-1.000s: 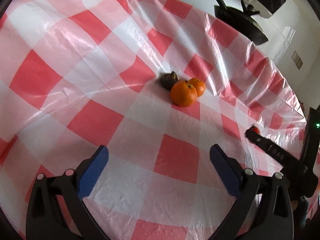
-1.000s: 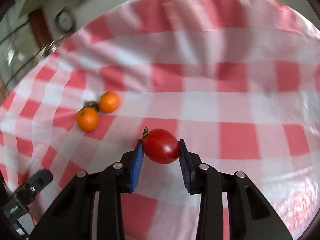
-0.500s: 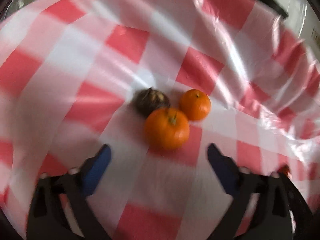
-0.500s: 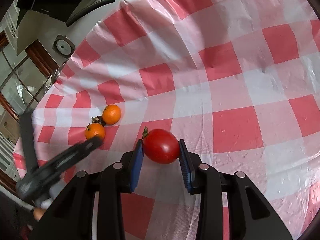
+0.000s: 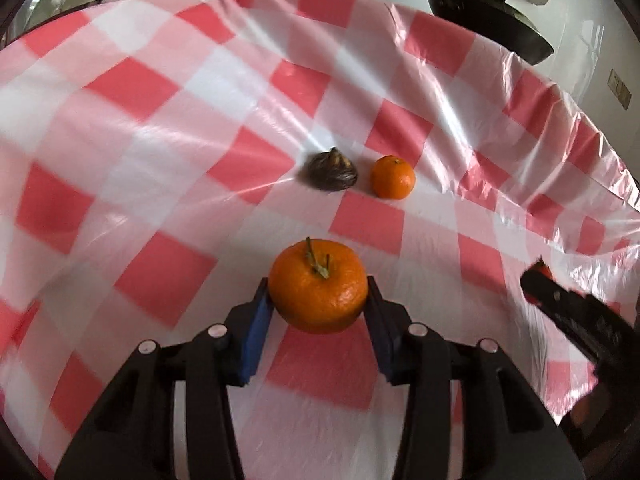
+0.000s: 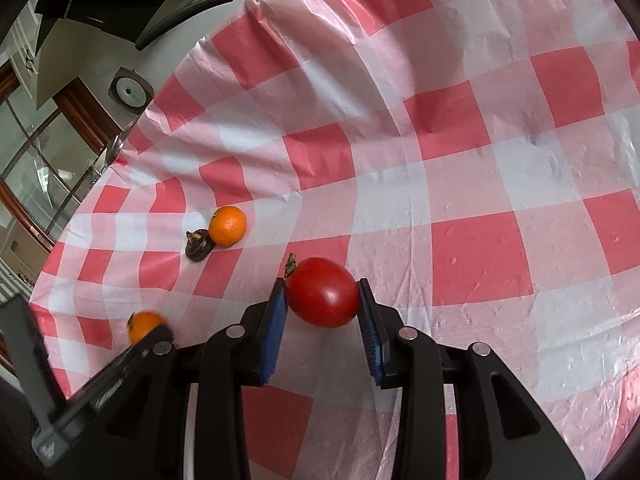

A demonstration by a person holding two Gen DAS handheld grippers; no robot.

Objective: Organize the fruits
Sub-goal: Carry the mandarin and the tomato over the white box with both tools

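1. Left gripper (image 5: pixel 319 300): its jaws are closing on the large orange (image 5: pixel 318 285), which sits between the blue pads (image 5: pixel 256 334) with both pads at its sides. The fruit's green stem points up (toward the camera).
2. Right gripper (image 6: pixel 322 300): pinching the red tomato (image 6: pixel 323 292) firmly between its blue pads, the stalk end turned toward the left pad.
3. Surface: a red-and-white checked tablecloth (image 5: pixel 160 92) of glossy plastic, creased and rippled along its far edge.
4. Remaining fruit on the cloth: a small orange (image 5: pixel 393 177) and, just beside it on its left in the left wrist view, a dark brown shrivelled item (image 5: pixel 330 170) (identity cannot be told). In the right wrist view the two appear to touch.
5. Relative position: the large orange is well apart from that pair, nearer the camera. Whether it rests on the cloth or is lifted clear cannot be told.
6. Cross-view: the right gripper enters the left wrist view at the right edge, with a sliver of the tomato at its tip; the left gripper and its orange appear at the lower left of the right wrist view.
7. Background: a dark pan (image 5: pixel 492 20) stands beyond the far edge of the table.
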